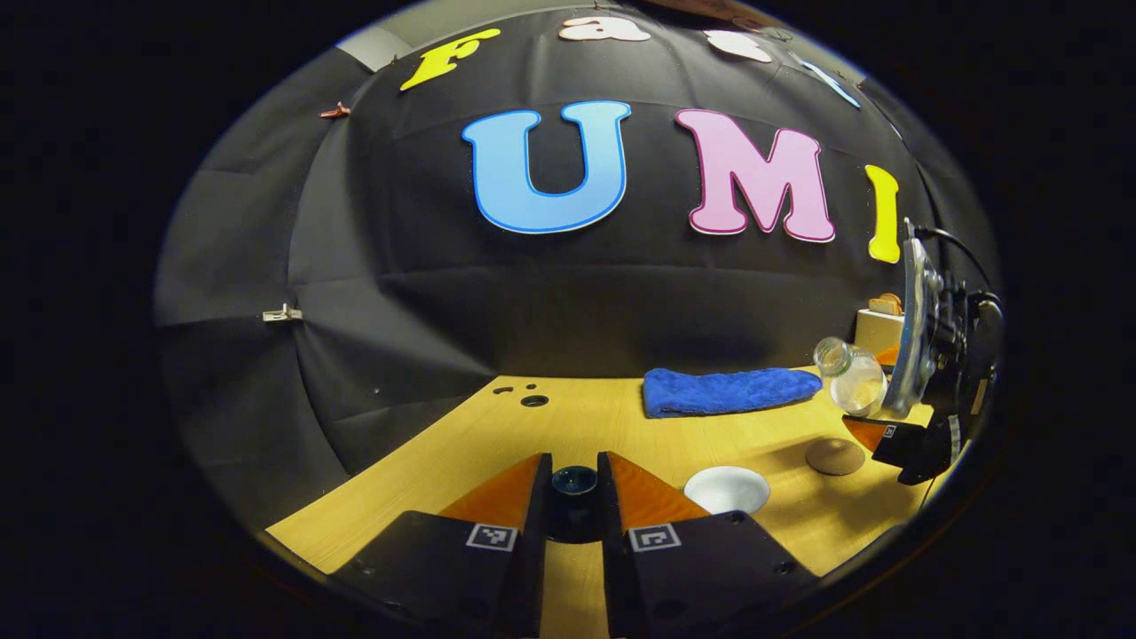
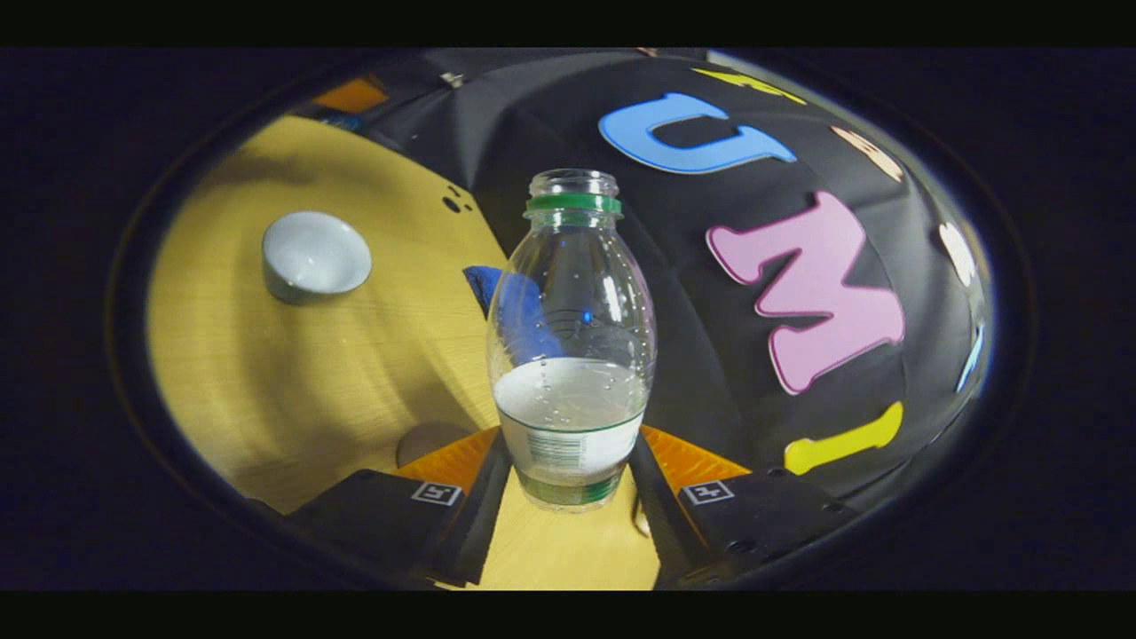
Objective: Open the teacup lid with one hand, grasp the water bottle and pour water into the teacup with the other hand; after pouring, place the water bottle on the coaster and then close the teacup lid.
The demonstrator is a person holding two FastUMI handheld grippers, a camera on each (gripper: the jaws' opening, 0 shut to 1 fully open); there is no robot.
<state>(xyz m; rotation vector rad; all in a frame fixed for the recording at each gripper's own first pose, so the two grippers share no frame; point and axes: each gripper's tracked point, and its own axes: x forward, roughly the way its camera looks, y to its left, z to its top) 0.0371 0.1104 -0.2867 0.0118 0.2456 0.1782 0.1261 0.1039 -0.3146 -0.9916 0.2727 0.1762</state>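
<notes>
I have the left gripper (image 1: 573,497) closed on the dark lid (image 1: 573,482), lifted above the bench (image 1: 603,417). The right gripper (image 2: 568,484) clamps the bottle (image 2: 572,342), uncapped and part full, tilted toward the open white teacup (image 1: 727,489) near the bench's front edge. The coaster (image 1: 834,456) lies just beside the cup, the blue cloth (image 1: 728,390) along the back edge.

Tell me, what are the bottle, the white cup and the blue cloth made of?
The bottle looks like clear plastic: you can see through it to the water inside. The white cup seems to be glazed ceramic, smooth with a slight shine, though it could be something else. The blue cloth looks like soft, fuzzy towel fabric.
</notes>
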